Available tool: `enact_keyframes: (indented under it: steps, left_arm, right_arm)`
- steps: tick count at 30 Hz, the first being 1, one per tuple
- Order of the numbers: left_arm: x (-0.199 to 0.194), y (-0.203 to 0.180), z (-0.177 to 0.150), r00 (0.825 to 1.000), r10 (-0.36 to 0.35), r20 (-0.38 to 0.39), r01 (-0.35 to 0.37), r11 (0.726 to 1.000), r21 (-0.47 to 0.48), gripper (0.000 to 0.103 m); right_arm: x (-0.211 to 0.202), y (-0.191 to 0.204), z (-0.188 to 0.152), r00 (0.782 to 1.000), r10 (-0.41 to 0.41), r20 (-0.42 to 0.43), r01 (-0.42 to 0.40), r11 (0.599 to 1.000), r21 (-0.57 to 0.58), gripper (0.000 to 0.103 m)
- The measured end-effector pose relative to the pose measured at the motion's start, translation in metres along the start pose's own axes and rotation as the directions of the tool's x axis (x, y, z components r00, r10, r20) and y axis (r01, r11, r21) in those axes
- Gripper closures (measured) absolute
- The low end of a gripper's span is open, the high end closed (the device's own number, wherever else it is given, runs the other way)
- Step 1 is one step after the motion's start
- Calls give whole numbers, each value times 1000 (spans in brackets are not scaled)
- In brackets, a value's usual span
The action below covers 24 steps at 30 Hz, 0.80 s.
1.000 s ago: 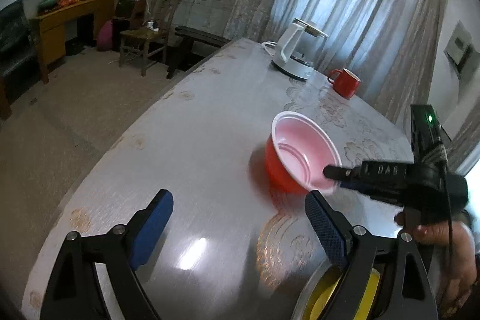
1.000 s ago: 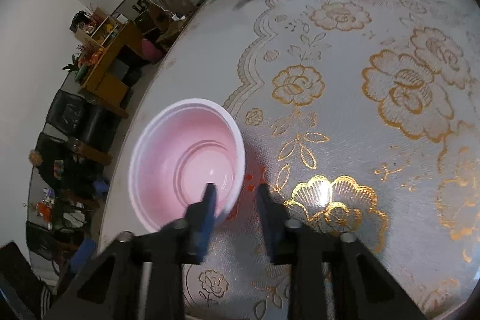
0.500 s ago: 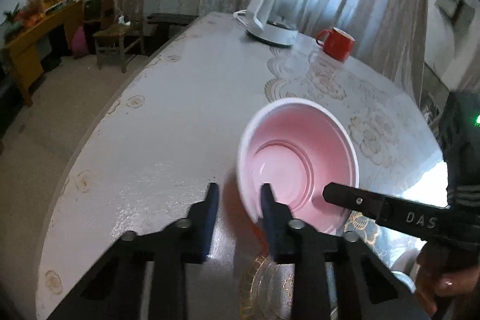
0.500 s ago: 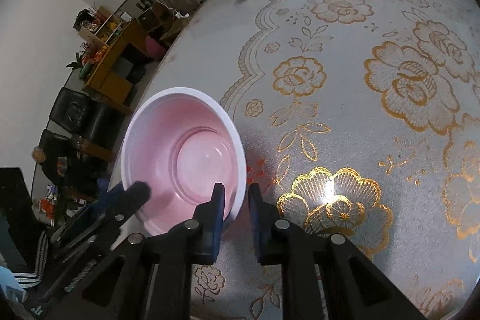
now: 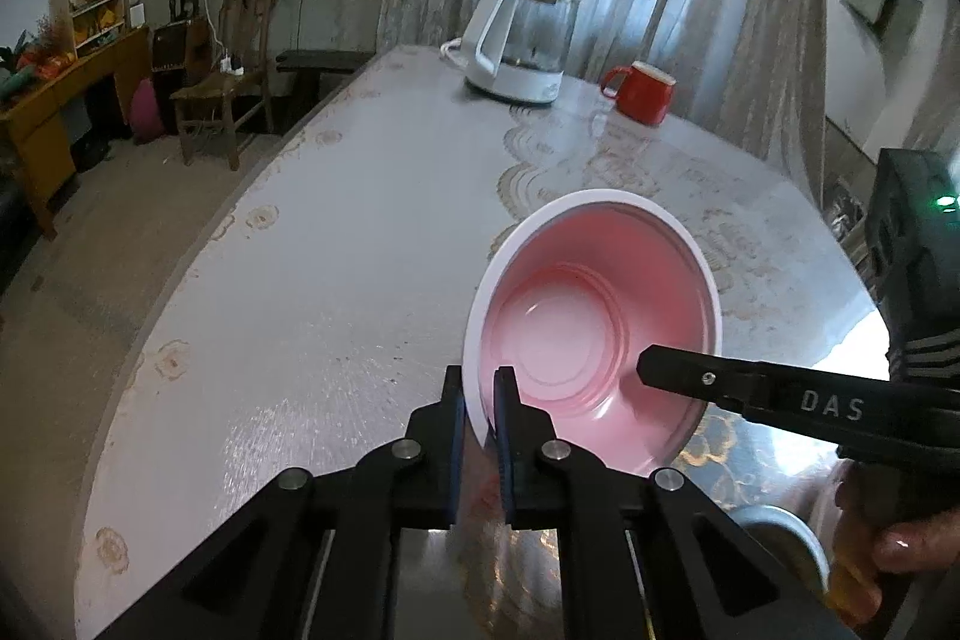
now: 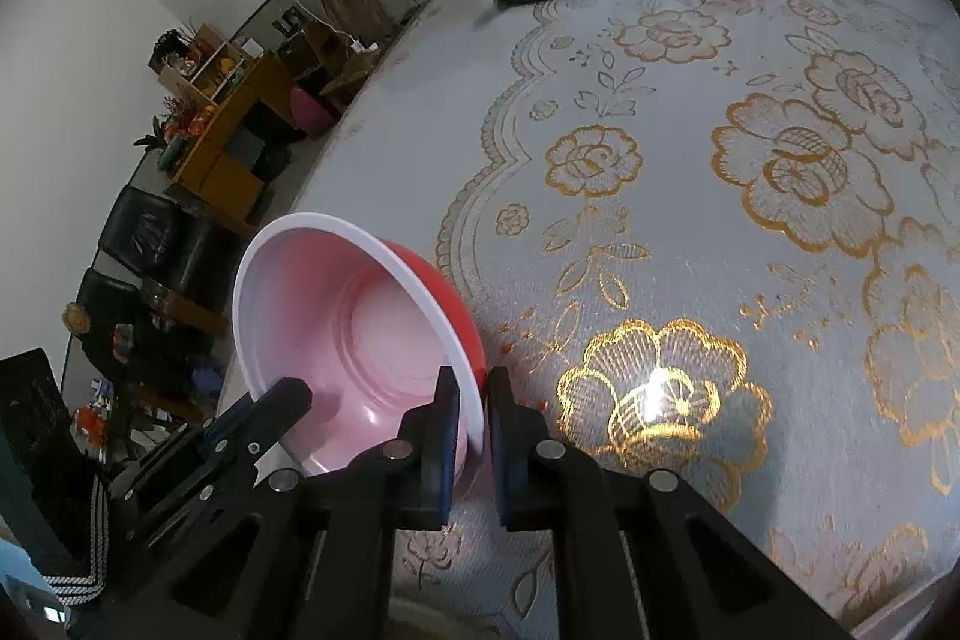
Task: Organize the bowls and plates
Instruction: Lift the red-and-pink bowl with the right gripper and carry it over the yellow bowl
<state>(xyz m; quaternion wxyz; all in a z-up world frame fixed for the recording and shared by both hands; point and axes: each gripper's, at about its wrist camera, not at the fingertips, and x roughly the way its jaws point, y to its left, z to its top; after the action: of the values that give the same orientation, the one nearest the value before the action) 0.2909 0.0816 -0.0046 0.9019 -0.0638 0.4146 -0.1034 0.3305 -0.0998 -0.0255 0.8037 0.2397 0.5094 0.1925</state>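
Bowl (image 5: 600, 334), red outside and pink inside with a white rim, sits tilted at lower centre-right of the left wrist view. Left gripper (image 5: 478, 412) is clamped narrow on the near rim. Right gripper (image 6: 472, 421) pinches the rim's other side at lower centre of its own view. Table (image 6: 690, 196) carries a gold floral cloth. Kettle (image 5: 519, 40) and red mug (image 5: 643, 93) stand at upper centre.
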Motion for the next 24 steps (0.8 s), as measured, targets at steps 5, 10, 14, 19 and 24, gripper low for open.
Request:
enact_keyframes:
  steps: [5, 10, 14, 19, 24]
  left_arm:
    - [-27, -10, -6, 999, -6, 52, 5, 1000, 16, 94]
    - [-45, -17, -14, 996, -25, 80, 23, 1000, 16, 94]
    - [-60, -22, -23, 994, -57, 93, 58, 998, -3, 94]
    - [-79, -29, -38, 989, -90, 118, 93, 995, -21, 94]
    - [-97, -40, -55, 986, -80, 144, 82, 997, -10, 94]
  right_arm:
    - [-19, 7, -10, 1000, 0, 30, 1, 1000, -16, 94]
    - [-38, 10, -19, 998, 10, 58, -9, 1000, -19, 94]
    - [-57, 10, -31, 996, 17, 90, -14, 1000, -25, 94]
    - [-83, 11, -49, 991, 30, 133, -25, 999, -37, 94]
    - [-107, 16, -68, 983, 36, 180, -27, 998, -53, 94]
